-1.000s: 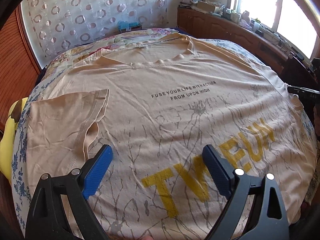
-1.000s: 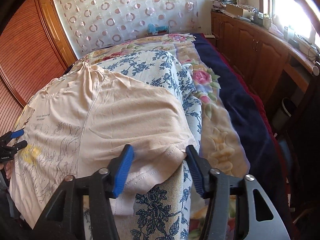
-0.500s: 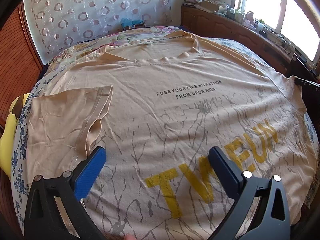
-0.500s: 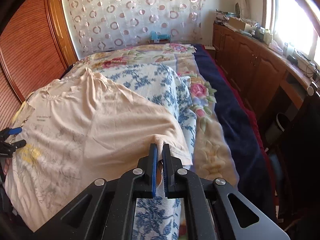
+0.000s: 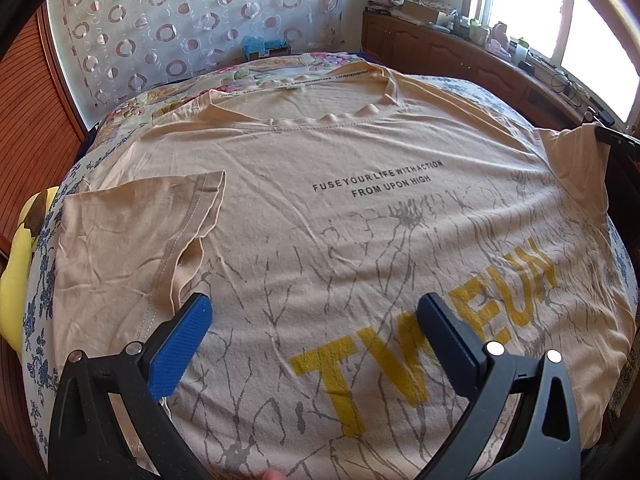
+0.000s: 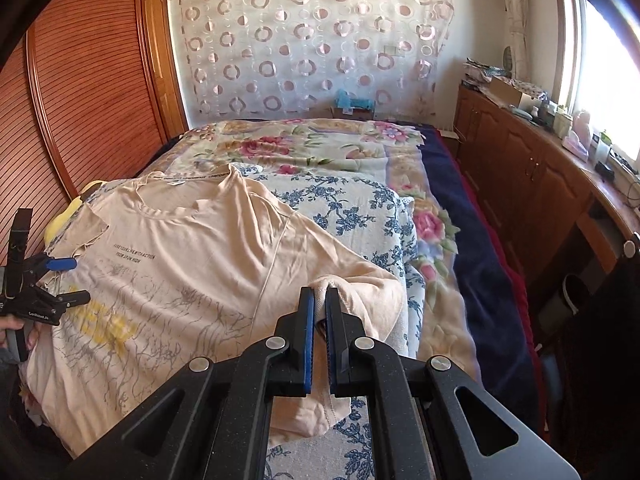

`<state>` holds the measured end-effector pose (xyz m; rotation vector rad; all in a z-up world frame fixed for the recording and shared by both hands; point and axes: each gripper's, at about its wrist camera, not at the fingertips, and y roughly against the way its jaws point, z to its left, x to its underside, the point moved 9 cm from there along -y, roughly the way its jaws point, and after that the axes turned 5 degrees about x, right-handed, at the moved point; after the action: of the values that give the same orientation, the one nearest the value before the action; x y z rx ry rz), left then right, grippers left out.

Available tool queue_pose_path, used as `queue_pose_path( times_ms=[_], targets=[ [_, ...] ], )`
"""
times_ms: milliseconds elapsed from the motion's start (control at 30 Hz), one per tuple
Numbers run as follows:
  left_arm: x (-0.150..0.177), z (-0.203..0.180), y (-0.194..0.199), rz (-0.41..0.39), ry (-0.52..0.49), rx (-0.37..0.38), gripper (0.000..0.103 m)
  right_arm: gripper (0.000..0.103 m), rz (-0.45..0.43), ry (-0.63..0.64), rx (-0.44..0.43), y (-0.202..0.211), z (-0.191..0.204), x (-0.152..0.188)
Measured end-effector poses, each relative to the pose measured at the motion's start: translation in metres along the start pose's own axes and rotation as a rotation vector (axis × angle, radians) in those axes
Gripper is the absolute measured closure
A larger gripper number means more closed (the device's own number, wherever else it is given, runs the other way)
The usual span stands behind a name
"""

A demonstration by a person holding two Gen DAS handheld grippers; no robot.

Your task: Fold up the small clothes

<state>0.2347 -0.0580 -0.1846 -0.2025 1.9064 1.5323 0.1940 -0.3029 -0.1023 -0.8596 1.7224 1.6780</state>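
Beige T-shirt (image 5: 320, 184) lay front-up on the blue-floral sheet (image 6: 352, 204), one sleeve folded in. Left gripper (image 5: 316, 316) hung wide above its hem, gripping nothing. Right gripper (image 6: 319, 300) was clamped on the other sleeve (image 6: 360, 284), pinching it up.

hem: shirt (image 5: 360, 208) near edge cut by frame bottom | right sleeve (image 6: 320, 292) tip hidden between pads | sill (image 5: 500, 36) items too small to tell

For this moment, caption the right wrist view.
Right gripper pinches the beige T-shirt's sleeve above the floral bedspread.
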Motion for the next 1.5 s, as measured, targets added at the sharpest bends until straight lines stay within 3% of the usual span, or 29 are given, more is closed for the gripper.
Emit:
queue_pose_path(
  times_ms=[333, 467, 700, 833, 867, 933, 1000, 1500],
  targets=[
    [0.000, 0.001, 0.001, -0.003, 0.002, -0.012, 0.000, 0.098, -0.001, 0.001, -0.014, -0.002, -0.004, -0.018],
    [-0.006, 0.006, 0.015, -0.058, 0.005, -0.065, 0.001, 0.098, -0.032, 0.028, -0.054, 0.003, 0.020, -0.029],
    [-0.023, 0.006, 0.065, -0.203, 0.037, -0.077, 0.001, 0.098, -0.038, 0.114, -0.177, -0.003, 0.085, -0.039],
    [-0.025, 0.002, 0.081, -0.245, 0.037, -0.079, 0.001, 0.098, -0.016, 0.164, -0.240, -0.012, 0.116, -0.033],
    [-0.026, 0.001, 0.082, -0.250, 0.037, -0.078, 0.001, 0.097, -0.015, 0.174, -0.247, -0.014, 0.119, -0.032],
    [-0.026, 0.000, 0.084, -0.250, 0.043, -0.070, 0.001, 0.072, -0.012, 0.191, -0.242, -0.018, 0.121, -0.031],
    [-0.027, 0.000, 0.084, -0.252, 0.051, -0.060, 0.001, 0.063, -0.015, 0.198, -0.249, -0.019, 0.120, -0.031],
    [-0.026, -0.004, 0.096, -0.284, 0.061, -0.060, 0.001, 0.063, 0.002, 0.173, -0.188, -0.026, 0.099, -0.024]
  ],
)
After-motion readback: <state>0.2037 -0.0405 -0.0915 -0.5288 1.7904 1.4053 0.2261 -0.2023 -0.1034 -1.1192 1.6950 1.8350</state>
